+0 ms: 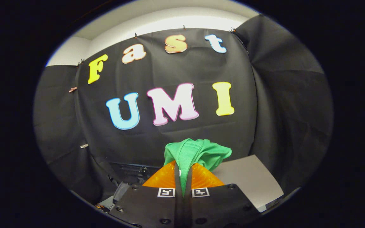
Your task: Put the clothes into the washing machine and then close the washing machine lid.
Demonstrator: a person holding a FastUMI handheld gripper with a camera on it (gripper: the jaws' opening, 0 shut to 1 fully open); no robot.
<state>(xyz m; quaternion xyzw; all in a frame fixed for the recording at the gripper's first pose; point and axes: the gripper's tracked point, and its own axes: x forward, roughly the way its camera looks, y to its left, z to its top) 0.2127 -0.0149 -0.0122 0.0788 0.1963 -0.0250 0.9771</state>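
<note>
Closest to the lens, lower centre of the frame: your gripper (183, 177), its 2 fingers (166, 177) brought together with only a thin slit left between them. They are clamped on the bunched green knit garment (198, 152); a strip of the fabric runs down through that slit and the rest bulges out in a wad above and just ahead of the fingertips, centre of the frame, leaning a bit to the right. You're holding the garment up clear of the surfaces behind it, as far as this view shows.

2 small square black-and-white marker tags (166, 192) sit on the dark gripper body, 1 at the base of each finger.

Lower right, beyond the fingers: a flat light-grey panel (249, 177), smooth and tilted in this view. Can't tell whether it's the washing machine's lid or some other top.

Lower left, beyond the fingers: a dark recessed area with some black hardware (131, 172), too dim to identify.

Behind everything: wrinkled black cloth booth wall (169, 142) across the middle, clipped along its top edge, with a pale wall or ceiling strip (169, 19) above it at upper centre.
</note>
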